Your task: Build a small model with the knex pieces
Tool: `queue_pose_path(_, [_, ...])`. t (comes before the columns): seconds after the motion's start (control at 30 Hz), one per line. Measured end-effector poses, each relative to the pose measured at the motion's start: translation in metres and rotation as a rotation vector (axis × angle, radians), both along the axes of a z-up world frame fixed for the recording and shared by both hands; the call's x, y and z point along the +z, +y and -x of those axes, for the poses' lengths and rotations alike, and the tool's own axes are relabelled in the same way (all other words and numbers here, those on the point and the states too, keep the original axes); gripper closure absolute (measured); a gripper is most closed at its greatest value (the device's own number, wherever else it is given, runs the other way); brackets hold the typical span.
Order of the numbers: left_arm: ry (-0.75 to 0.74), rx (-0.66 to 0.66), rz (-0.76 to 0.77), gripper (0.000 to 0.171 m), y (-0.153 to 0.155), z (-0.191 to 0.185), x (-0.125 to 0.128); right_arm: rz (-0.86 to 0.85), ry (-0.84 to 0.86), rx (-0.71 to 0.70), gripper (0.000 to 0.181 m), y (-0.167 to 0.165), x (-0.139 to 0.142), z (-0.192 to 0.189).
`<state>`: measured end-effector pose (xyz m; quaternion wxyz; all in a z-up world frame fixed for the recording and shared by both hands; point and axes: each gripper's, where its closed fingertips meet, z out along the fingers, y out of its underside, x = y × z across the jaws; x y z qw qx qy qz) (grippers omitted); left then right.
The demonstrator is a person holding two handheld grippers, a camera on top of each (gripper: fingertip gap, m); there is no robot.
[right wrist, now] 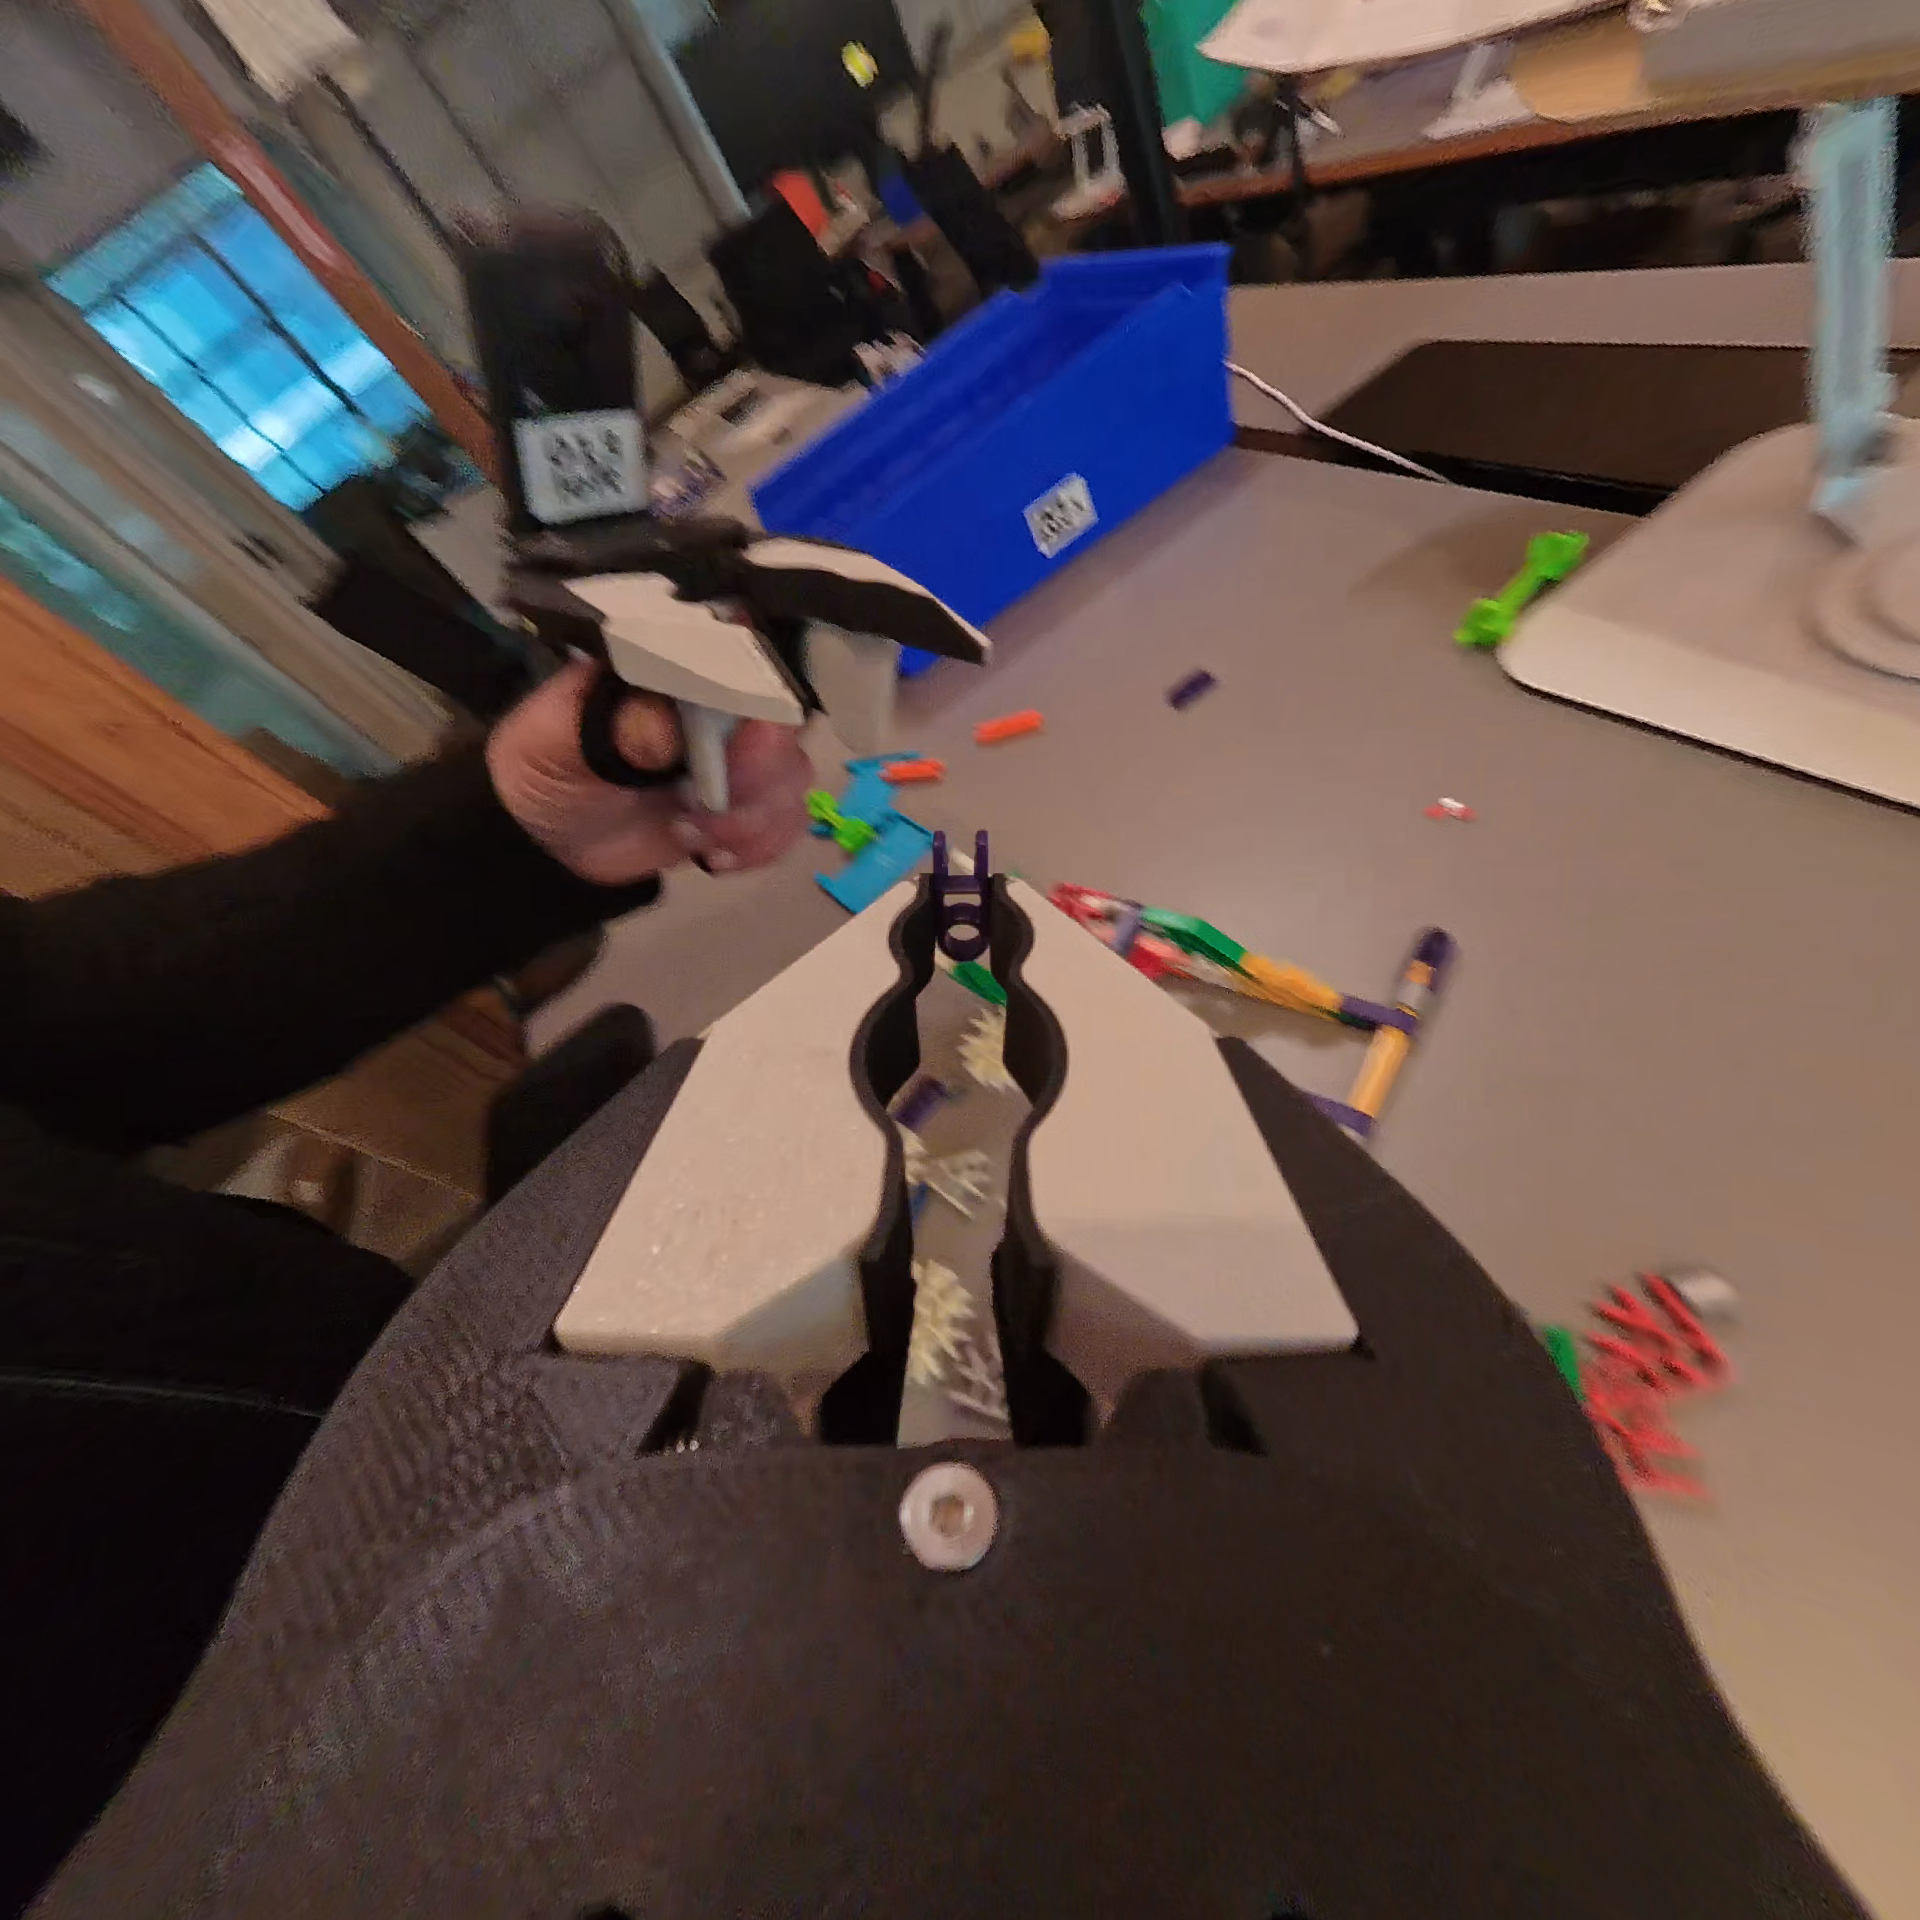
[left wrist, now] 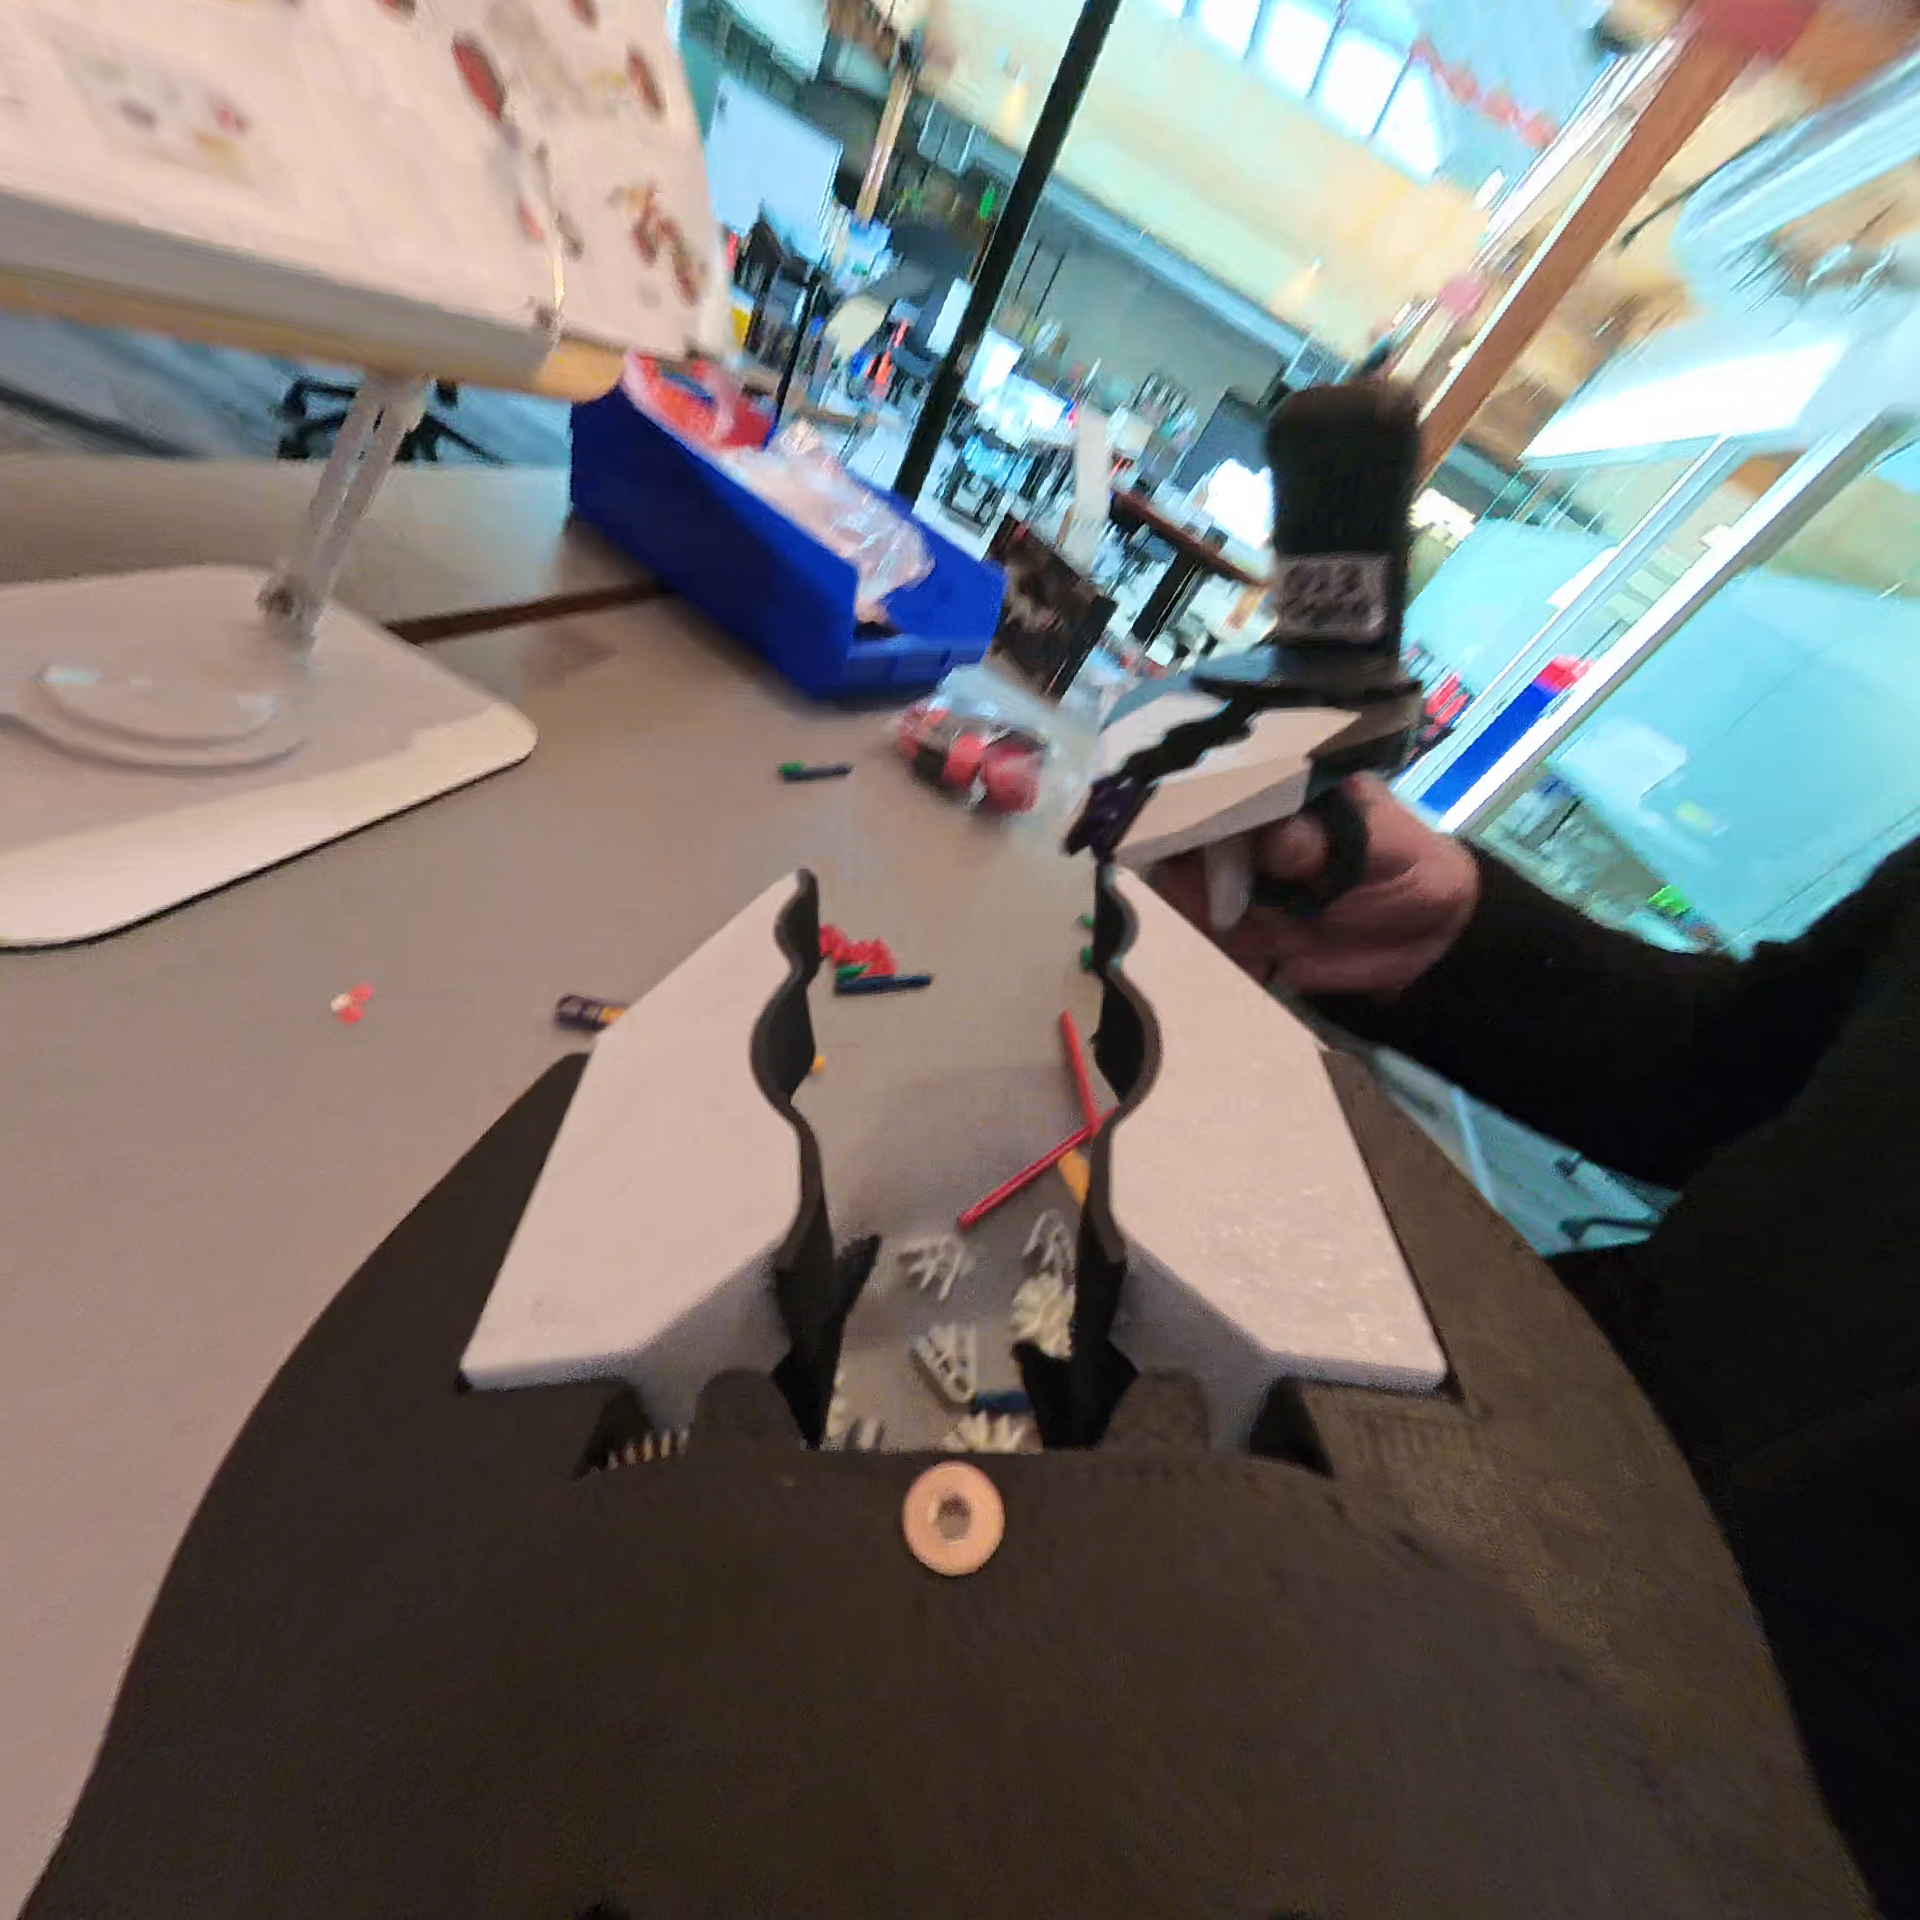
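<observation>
Two hand-held grippers over a grey table (right wrist: 1351, 727): right gripper (right wrist: 961, 894) nearly closed, pinching a purple connector piece (right wrist: 961, 914) at its fingertips. Left gripper (left wrist: 951, 904) spread wide, empty; red rods (left wrist: 1039, 1153) and white snowflake connectors (left wrist: 940, 1262) lie between and beneath its fingers.

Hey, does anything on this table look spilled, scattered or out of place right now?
Yes. Small plastic construction pieces lie loose across the grey table instead of in the blue bin: red rods, white snowflake-shaped connectors and a green piece. The right gripper pinches a purple connector; the left gripper is open.
</observation>
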<state>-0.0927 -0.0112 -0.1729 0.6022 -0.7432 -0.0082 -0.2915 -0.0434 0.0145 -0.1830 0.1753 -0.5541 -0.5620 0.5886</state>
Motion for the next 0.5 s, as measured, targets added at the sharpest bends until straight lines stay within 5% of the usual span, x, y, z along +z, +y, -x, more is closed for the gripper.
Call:
queue_pose_path(0.33, [0.226, -0.010, 0.485, 0.106, -0.022, 0.022, -0.112, -0.253, -0.226, -0.122, 0.175, 0.048, -0.061, -0.030])
queue_pose_path(0.5, [0.211, -0.060, 0.556, 0.106, -0.026, 0.001, -0.135, -0.295, -0.288, -0.103, 0.175, 0.047, -0.082, -0.033])
